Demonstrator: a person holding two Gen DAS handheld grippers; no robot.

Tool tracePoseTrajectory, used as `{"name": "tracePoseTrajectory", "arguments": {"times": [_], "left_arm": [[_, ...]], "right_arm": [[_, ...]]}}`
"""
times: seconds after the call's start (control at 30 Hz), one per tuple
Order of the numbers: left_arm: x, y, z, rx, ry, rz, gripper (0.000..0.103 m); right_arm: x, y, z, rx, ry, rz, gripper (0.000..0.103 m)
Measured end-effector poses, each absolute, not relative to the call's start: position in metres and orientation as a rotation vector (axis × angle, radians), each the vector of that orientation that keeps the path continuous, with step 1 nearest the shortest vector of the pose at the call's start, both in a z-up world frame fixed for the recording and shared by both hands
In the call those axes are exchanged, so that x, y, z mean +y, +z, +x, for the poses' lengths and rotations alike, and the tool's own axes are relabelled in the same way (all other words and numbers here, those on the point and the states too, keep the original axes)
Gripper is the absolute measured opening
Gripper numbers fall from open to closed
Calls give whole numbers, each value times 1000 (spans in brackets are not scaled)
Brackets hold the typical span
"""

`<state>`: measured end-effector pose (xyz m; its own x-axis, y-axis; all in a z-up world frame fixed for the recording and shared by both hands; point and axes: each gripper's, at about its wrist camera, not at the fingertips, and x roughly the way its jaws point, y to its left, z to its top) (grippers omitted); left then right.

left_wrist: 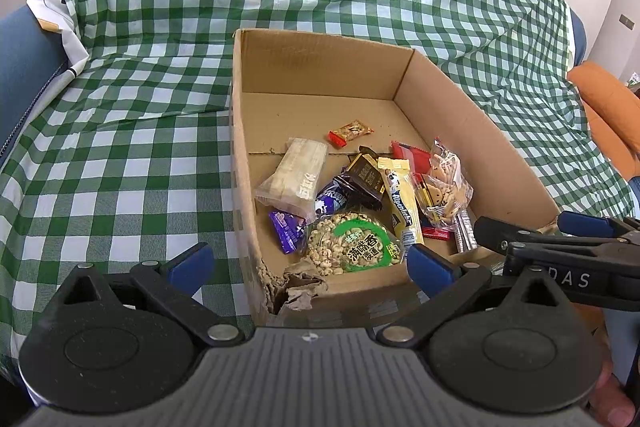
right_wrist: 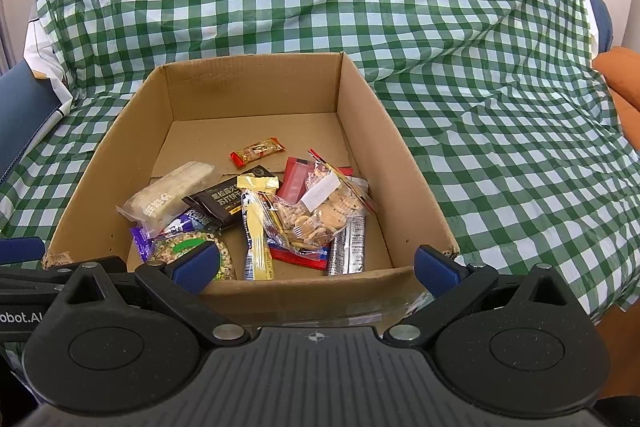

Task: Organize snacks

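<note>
An open cardboard box [left_wrist: 320,67] [right_wrist: 256,83] sits on the checked cloth and holds several snacks. Among them are a round puffed-grain cake with a green label [left_wrist: 352,245] [right_wrist: 188,247], a white wafer packet [left_wrist: 294,173] [right_wrist: 172,193], a yellow bar [left_wrist: 402,199] [right_wrist: 256,227], a clear biscuit bag [left_wrist: 444,187] [right_wrist: 320,211], a black packet [right_wrist: 222,201] and a small red-orange candy [left_wrist: 350,131] [right_wrist: 258,149]. My left gripper [left_wrist: 310,265] hangs open over the box's near left corner. My right gripper [right_wrist: 316,265] [left_wrist: 532,233] is open above the near wall. Neither holds anything.
A green-and-white checked cloth [left_wrist: 120,167] [right_wrist: 500,147] covers the sofa seat and back. An orange cushion [left_wrist: 608,107] [right_wrist: 624,79] lies at the right, a blue armrest [left_wrist: 24,67] at the left. The box's near left corner [left_wrist: 288,287] is torn.
</note>
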<state>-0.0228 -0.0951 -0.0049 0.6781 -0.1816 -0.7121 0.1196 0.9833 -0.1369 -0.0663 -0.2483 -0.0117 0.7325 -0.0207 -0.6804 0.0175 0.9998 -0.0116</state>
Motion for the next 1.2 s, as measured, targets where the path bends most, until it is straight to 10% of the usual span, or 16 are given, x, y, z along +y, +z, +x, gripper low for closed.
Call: {"name": "tracePoseTrajectory", "arguments": {"times": [1.2], "left_arm": [[-99,-1,-24,795,-170,-84,103]], "right_arm": [[-247,-12,-66,748,-23,-3,102]]}}
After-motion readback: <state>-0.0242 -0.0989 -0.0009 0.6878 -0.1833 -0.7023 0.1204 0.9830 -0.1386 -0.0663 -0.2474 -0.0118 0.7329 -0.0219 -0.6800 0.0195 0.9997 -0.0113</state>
